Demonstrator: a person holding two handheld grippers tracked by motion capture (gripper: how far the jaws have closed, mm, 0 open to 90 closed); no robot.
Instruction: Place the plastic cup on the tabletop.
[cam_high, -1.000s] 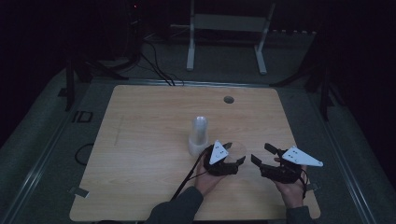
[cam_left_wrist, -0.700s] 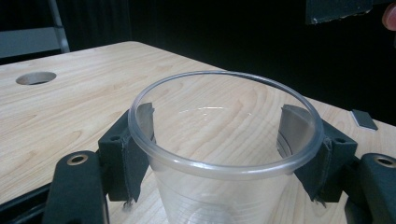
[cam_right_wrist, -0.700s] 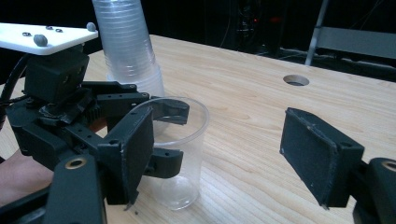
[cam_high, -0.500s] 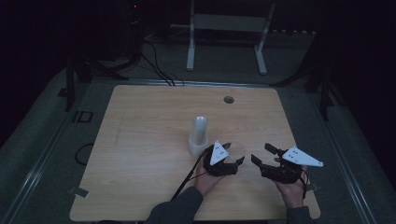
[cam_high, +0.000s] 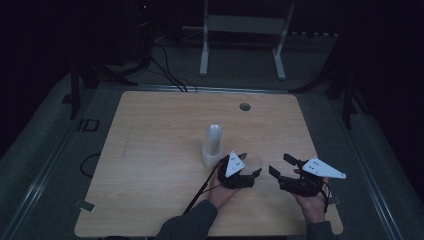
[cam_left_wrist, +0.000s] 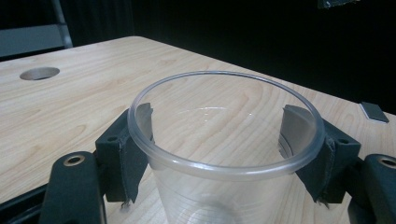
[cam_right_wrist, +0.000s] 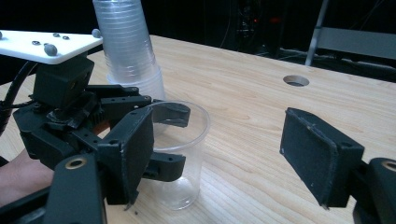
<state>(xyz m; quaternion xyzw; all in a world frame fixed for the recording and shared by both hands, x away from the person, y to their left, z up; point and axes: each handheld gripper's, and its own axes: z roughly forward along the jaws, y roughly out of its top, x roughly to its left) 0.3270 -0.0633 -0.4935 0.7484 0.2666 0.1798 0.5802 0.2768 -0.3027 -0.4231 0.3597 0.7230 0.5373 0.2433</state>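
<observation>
A clear plastic cup (cam_left_wrist: 219, 186) stands upright on the wooden table (cam_high: 150, 150), near its front edge. My left gripper (cam_high: 250, 164) has the cup (cam_high: 251, 160) between its jaws, whose pads (cam_left_wrist: 126, 154) lie just under the rim. The jaws have just been opening. The rim stays round and I see no squeeze. In the right gripper view the cup (cam_right_wrist: 187, 154) rests on the table with the left gripper (cam_right_wrist: 163, 121) on either side of it. My right gripper (cam_high: 281, 164) is a little to the right, open (cam_right_wrist: 224, 140) and with nothing in it.
A tall stack of clear cups (cam_high: 213, 145) stands just behind and left of the left gripper, close to it (cam_right_wrist: 126, 46). A round hole (cam_high: 244, 106) is cut in the table's far side. A metal stand (cam_high: 240, 30) is beyond the table. A cable (cam_high: 200, 192) trails from the left gripper.
</observation>
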